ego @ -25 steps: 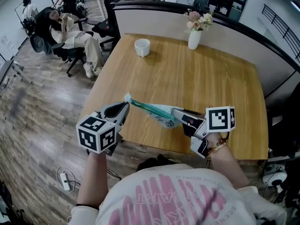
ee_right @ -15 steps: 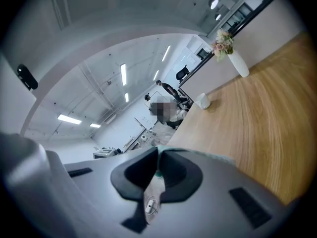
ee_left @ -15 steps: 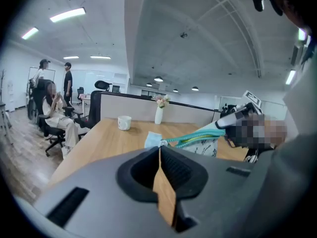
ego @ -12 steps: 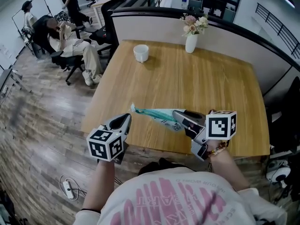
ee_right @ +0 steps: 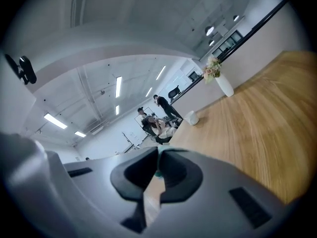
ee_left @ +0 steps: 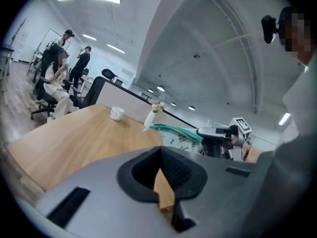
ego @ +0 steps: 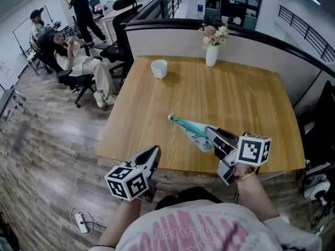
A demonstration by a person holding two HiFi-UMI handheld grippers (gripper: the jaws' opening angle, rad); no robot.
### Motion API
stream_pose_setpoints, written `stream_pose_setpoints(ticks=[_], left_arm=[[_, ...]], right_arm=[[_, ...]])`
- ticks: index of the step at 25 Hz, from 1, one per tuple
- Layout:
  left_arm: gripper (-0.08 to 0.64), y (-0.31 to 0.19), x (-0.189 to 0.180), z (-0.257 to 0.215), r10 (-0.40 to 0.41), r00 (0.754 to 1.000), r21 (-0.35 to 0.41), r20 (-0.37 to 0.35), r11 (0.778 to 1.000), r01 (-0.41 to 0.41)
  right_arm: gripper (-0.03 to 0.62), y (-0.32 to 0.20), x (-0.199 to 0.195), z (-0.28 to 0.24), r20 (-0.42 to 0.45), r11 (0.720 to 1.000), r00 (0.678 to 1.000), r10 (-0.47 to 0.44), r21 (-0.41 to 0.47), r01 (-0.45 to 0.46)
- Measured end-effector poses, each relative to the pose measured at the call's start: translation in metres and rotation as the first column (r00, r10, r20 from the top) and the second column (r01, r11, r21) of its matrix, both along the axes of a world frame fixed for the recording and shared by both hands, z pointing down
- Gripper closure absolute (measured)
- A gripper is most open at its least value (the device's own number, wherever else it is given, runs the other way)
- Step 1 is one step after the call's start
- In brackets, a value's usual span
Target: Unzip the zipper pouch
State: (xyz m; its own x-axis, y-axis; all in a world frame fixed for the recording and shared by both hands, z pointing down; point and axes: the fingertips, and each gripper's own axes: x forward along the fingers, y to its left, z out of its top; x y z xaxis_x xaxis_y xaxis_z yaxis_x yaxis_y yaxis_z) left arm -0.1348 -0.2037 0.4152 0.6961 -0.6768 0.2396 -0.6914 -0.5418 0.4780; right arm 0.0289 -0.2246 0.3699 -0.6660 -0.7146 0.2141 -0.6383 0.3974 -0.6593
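Observation:
The zipper pouch (ego: pixel 190 129), teal along its top with a printed white body, sticks out to the upper left from my right gripper (ego: pixel 212 135), which is shut on its near end. It is held over the front part of the wooden table (ego: pixel 246 93). In the right gripper view a sliver of teal pouch (ee_right: pixel 157 173) shows between the closed jaws. My left gripper (ego: pixel 155 151) is shut and empty, off the table's front edge and apart from the pouch. The left gripper view shows the pouch (ee_left: pixel 174 133) and the right gripper (ee_left: pixel 204 132) ahead.
A white cup (ego: pixel 159 68) and a white vase with flowers (ego: pixel 211 54) stand at the table's far side, before a low partition (ego: pixel 172 38). Several people sit and stand at office chairs (ego: pixel 68 56) far left. A power strip (ego: pixel 81 223) lies on the floor.
My left gripper has let go of the pouch's far end and drawn back off the table edge. The pouch now hangs from the right gripper alone and has shifted right.

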Motion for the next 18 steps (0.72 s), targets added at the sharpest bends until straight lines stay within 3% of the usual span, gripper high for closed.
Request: stream_pose_setpoints(ticks=[3, 7, 18], left_arm=[[0.557, 0.010, 0.009, -0.016, -0.011, 1.000, 0.051, -0.024, 0.999, 0.012], [0.557, 0.015, 0.010, -0.035, -0.054, 0.998, 0.117, -0.023, 0.992, 0.057], [0.557, 0.060, 0.056, -0.032, -0.063, 0.997, 0.068, -0.033, 0.996, 0.065]], right_arm=[[0.584, 0.004, 0.005, -0.004, 0.014, 0.998, 0.998, 0.054, 0.029, -0.055], [0.586, 0.011, 0.013, -0.003, -0.031, 0.994, 0.995, 0.091, 0.058, -0.089], [0.586, 0.052, 0.052, -0.005, -0.054, 0.998, 0.997, 0.054, 0.046, -0.052]])
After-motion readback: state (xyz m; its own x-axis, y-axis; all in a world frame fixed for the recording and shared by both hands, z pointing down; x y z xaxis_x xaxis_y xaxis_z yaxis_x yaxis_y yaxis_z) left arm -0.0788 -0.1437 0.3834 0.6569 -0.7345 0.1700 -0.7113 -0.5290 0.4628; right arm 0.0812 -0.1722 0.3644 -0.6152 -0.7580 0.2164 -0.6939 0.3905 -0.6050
